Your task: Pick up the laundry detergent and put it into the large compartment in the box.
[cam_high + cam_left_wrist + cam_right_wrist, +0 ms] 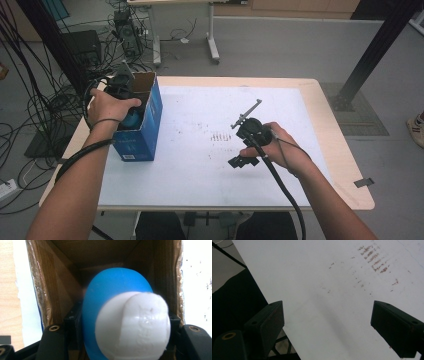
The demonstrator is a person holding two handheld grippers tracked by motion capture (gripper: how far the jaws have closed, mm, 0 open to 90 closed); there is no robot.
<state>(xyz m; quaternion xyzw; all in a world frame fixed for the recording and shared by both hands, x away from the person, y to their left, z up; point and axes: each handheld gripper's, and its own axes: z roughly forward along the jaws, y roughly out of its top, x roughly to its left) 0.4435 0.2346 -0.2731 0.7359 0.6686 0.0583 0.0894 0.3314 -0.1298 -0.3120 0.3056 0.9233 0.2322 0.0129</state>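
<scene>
A blue cardboard box (150, 131) stands open-topped at the table's left edge. My left gripper (130, 113) reaches down into its opening, shut on a rounded blue and white object (134, 120). In the left gripper view that object (117, 287) sits between the two black jaws of the left gripper (123, 321), with its white end toward the camera and the box's brown inner walls (57, 290) behind it. My right gripper (243, 161) hovers over the middle of the white mat. Its jaws stand open in the right gripper view (327, 322), with nothing between them.
A white mat (200, 170) covers most of the wooden table (345, 165) and carries small brown marks (219, 136) near its centre. Cables and equipment lie on the floor at the left (30, 120). A black post (370, 55) rises at the back right.
</scene>
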